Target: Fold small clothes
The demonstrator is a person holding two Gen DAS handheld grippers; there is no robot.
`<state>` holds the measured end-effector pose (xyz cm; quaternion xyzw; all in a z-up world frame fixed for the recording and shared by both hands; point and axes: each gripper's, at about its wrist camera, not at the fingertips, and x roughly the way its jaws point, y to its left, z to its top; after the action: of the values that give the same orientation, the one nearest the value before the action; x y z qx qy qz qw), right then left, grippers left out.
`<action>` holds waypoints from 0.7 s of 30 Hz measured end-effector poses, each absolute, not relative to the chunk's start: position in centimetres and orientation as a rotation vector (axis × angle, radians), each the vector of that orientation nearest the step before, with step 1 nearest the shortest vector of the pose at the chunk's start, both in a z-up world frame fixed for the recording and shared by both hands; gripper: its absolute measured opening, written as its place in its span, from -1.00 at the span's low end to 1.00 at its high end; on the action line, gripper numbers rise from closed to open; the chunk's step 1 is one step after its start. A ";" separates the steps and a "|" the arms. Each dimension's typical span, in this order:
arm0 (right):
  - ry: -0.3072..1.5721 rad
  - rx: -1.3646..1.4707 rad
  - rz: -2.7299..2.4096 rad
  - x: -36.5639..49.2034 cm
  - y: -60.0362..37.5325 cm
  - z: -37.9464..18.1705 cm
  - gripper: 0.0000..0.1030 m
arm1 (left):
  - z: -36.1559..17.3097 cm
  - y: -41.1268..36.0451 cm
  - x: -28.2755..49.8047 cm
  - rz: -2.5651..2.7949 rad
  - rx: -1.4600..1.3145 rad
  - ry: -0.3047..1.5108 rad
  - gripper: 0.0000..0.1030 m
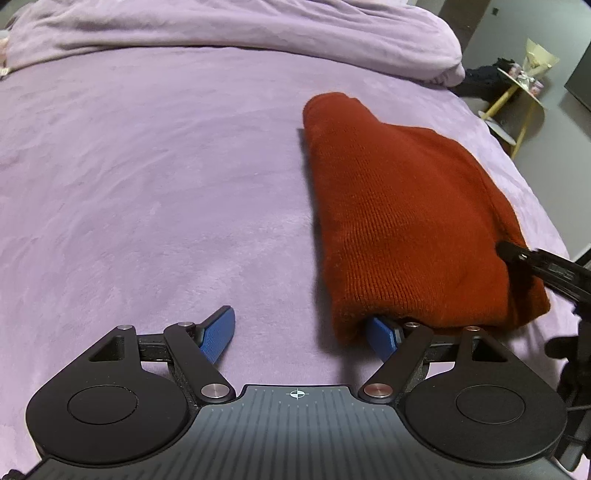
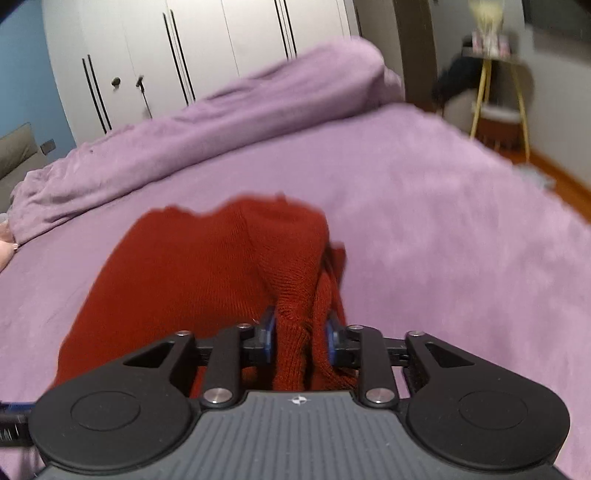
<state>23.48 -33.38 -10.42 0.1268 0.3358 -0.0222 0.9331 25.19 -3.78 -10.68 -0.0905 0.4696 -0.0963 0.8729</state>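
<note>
A rust-red knitted garment (image 1: pixel 399 206) lies folded on the purple bed cover (image 1: pixel 147 184), to the right of centre in the left wrist view. My left gripper (image 1: pixel 301 338) stands open at its near-left corner. The gripper's right blue finger (image 1: pixel 382 338) is tucked under the garment's near edge, while the left finger (image 1: pixel 218 339) rests on bare cover. In the right wrist view my right gripper (image 2: pixel 300 334) is shut on a bunched-up fold of the red garment (image 2: pixel 192 266), which fills the gap between its blue pads. Its black tip (image 1: pixel 535 262) touches the garment's right side.
A rumpled purple duvet (image 1: pixel 221 33) is heaped along the far side of the bed. The bed's right edge (image 2: pixel 517 162) drops to a wooden floor, where a small table with yellow legs (image 2: pixel 498 92) stands. White wardrobe doors (image 2: pixel 184 48) are behind.
</note>
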 end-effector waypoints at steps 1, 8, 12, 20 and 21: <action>0.681 0.296 -0.038 22.7 -34.0 -10.2 -0.11 | -10.7 -3.7 25.2 -0.199 -0.194 0.980 0.60; 0.664 0.611 0.000 16.8 -38.0 -10.2 0.03 | -10.9 -3.9 25.2 -0.179 -0.201 0.986 0.60; 0.710 0.688 0.046 16.2 -37.5 -11.2 0.01 | -10.7 -3.8 25.2 -0.166 -0.221 0.998 0.60; 0.700 0.816 0.064 17.8 -36.5 -12.3 -0.53 | -10.7 -3.7 25.6 -0.164 -0.234 1.009 0.60; 0.703 0.822 0.060 17.9 -36.5 -12.4 -0.67 | -10.7 -3.6 25.5 -0.165 -0.242 1.009 0.60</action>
<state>17.88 -36.49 -12.40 0.3914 0.3343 0.0288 0.8569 25.55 -3.56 -10.68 -0.1155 0.4816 -0.0789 0.8652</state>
